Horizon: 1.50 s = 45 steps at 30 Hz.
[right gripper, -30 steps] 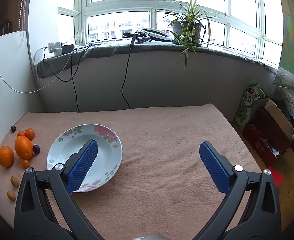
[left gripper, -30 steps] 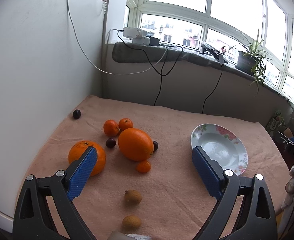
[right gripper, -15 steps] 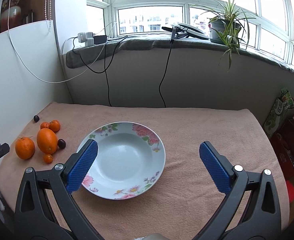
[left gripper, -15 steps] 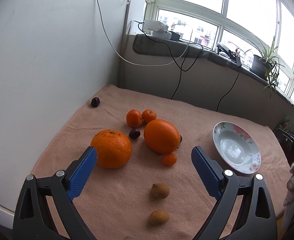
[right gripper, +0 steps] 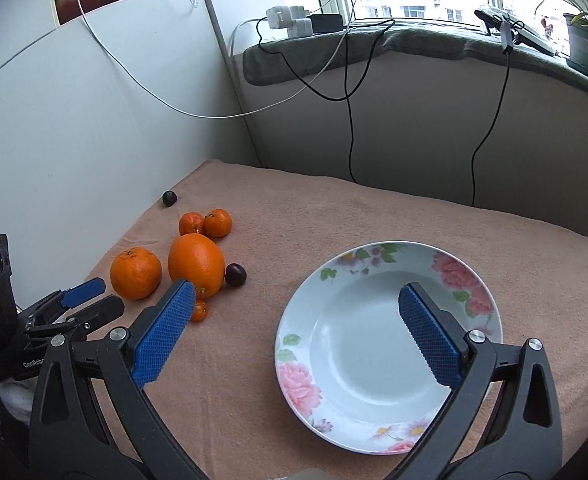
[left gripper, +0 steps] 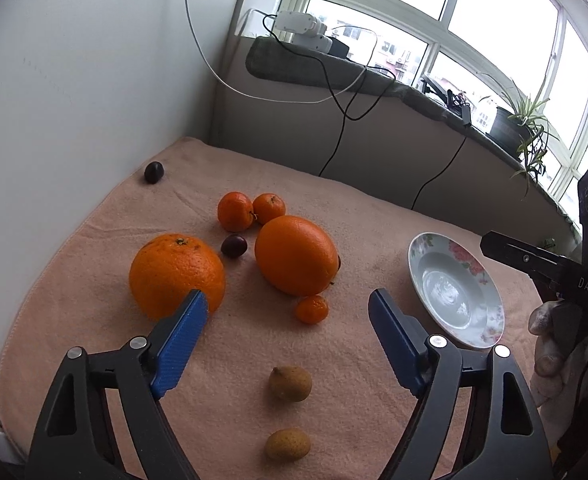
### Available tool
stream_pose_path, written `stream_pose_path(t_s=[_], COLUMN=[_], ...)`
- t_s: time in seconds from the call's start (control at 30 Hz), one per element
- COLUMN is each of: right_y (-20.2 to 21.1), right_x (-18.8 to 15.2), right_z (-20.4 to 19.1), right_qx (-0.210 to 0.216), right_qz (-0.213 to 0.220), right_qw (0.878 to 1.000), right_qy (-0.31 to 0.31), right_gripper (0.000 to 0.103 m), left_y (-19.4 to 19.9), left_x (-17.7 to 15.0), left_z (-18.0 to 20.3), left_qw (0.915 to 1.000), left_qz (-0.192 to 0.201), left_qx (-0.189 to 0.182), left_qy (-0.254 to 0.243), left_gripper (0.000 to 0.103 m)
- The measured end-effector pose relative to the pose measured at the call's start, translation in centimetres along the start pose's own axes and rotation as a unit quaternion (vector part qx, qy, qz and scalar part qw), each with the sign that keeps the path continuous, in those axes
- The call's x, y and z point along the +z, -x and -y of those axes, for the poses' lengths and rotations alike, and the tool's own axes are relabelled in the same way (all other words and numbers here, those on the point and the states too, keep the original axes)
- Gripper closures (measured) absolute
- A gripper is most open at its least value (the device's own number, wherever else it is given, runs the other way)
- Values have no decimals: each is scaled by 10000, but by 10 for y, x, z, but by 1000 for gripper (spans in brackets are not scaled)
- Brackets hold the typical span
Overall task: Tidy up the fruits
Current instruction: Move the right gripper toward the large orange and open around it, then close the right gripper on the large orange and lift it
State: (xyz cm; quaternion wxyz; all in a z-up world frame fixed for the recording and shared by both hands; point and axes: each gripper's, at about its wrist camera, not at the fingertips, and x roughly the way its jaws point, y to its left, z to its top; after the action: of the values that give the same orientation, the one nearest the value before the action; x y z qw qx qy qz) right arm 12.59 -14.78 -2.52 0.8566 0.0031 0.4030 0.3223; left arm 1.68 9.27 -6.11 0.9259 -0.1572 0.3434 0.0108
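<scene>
Fruit lies on a pink cloth: a round orange, a larger oval orange, two mandarins, a tiny kumquat, dark plums and two brown longans. A floral plate lies empty to the right. My left gripper is open and empty, above the cloth just before the oranges. My right gripper is open and empty, over the plate's near left rim. The left gripper also shows in the right wrist view.
A white wall panel bounds the cloth on the left. A grey windowsill with chargers, cables and a potted plant runs along the back. A lone plum lies by the wall.
Both grippers have moved left and forward. The left one has come closer to the oranges. The right one now hangs over the plate with the fruit in view.
</scene>
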Motion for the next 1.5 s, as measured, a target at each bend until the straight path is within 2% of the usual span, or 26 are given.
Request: stream_pose_path(t_s=[0.1, 0.2, 0.33, 0.43, 0.53, 0.6, 0.7, 0.8, 1.17, 1.5], right_y=[-19, -37, -60, -74, -94, -103, -113, -122, -152, -164], right_x=[9, 17, 26, 31, 35, 35, 36, 37, 34, 36], right_z=[-9, -19, -26, -33, -36, -38, -41, -45, -55, -67], right_qx=[358, 733, 1176, 1312, 1448, 1500, 1555, 1596, 1616, 1628], right_qz=[-256, -491, -849, -1037, -1317, -1461, -1613, -1736, -2091, -2162], right_qw=[9990, 9960, 9894, 9857, 9805, 9777, 9744, 9715, 9636, 9604], right_qy=[64, 125, 97, 182, 194, 177, 191, 244, 412, 667], right_gripper=[0, 4, 8, 8, 18, 22, 22, 22, 25, 33], left_y=[-6, -13, -21, -28, -37, -42, -49, -55, -73, -80], left_x=[2, 5, 10, 13, 15, 16, 17, 19, 18, 20], left_z=[1, 2, 5, 7, 8, 8, 8, 5, -5, 5], left_qw=[9998, 9993, 9990, 9984, 9978, 9975, 9970, 9965, 9956, 9975], left_qz=[-78, -163, -209, -292, -378, -426, -494, -551, -688, -641], left_qx=[-161, -309, -376, -460, -524, -540, -560, -580, -473, -264], left_qy=[79, 153, 139, 131, 148, 156, 196, 263, 425, 139], left_gripper=[21, 32, 32, 34, 37, 37, 37, 42, 42, 42])
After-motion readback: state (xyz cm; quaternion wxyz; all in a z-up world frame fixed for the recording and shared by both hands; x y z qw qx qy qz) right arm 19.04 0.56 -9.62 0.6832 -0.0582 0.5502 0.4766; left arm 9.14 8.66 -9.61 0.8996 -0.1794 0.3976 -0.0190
